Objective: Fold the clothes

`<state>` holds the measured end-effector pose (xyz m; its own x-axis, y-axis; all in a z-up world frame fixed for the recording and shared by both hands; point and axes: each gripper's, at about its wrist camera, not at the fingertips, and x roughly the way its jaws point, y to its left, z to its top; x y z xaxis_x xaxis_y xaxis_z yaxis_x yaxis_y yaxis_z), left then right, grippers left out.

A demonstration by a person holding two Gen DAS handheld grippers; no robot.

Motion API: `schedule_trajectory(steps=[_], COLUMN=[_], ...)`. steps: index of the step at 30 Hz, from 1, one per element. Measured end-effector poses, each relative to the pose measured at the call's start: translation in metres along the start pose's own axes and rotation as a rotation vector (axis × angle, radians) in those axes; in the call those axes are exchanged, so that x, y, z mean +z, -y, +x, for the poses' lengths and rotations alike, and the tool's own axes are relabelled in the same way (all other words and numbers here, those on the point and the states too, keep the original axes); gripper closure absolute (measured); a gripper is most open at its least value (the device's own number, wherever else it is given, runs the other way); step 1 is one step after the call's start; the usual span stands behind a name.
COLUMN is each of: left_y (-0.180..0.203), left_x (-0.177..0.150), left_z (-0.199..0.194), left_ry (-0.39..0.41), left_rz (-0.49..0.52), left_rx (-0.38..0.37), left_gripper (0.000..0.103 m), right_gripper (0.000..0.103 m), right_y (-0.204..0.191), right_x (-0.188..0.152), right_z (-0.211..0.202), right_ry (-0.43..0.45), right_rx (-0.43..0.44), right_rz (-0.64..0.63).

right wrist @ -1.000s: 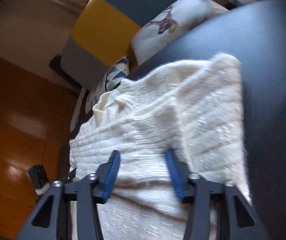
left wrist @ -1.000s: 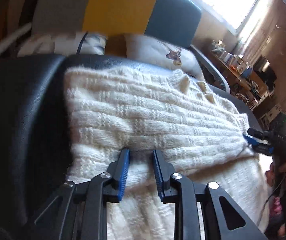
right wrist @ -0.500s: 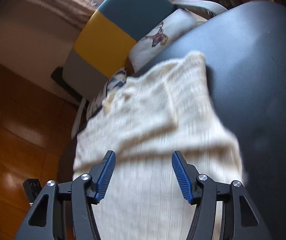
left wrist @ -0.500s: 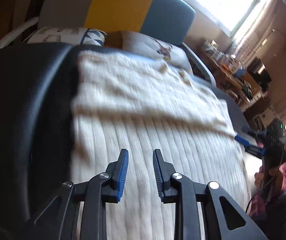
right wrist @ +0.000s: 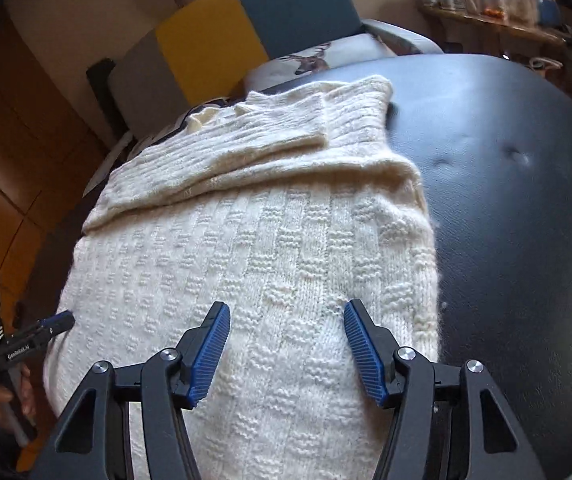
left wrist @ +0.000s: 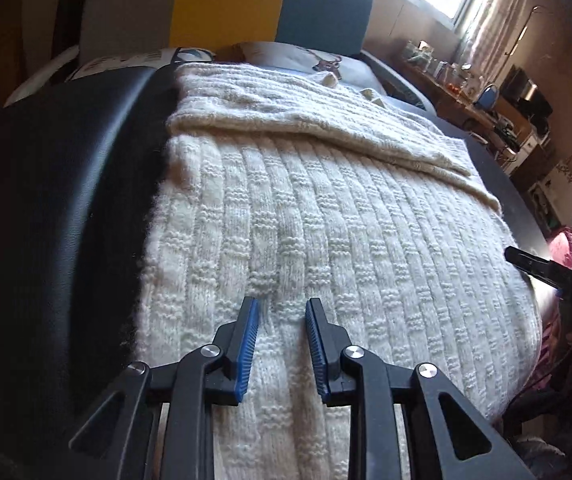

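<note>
Both of the 2 fisheye views sit just behind their own blue-padded fingers, tilted steeply down and close over the cream knitted sweater (left wrist: 326, 220) on the black padded surface (left wrist: 65, 200). The left wrist view looks from the sweater's left side, the right wrist view from its right. Each faces the yellow-and-teal chair back (right wrist: 245, 28) — and each catches the other gripper at its frame edge.
</note>
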<state>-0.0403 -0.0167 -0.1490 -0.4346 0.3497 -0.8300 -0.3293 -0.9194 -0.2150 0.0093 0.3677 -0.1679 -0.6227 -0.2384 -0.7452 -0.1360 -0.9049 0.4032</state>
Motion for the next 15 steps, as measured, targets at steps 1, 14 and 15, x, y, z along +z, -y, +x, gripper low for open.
schedule_trajectory(steps=[1,14,15], left_y=[0.001,-0.014,-0.018], left_x=[-0.002,-0.043,-0.047], left_z=[-0.006,-0.036,-0.04], left_ry=[0.01,0.043,0.052], left_rz=[0.002,-0.082,-0.098], left_rx=[-0.001,-0.022,-0.023], left_gripper=[0.078,0.078,0.078], right_gripper=[0.042,0.033,0.033], right_y=[-0.001,0.021,0.024], right_x=[-0.001,-0.054,-0.055], right_z=[-0.006,-0.053,-0.058], right_ry=[0.007,0.054,0.068], right_rx=[0.006,0.043,0.043], right_rz=[0.02,0.121,0.131])
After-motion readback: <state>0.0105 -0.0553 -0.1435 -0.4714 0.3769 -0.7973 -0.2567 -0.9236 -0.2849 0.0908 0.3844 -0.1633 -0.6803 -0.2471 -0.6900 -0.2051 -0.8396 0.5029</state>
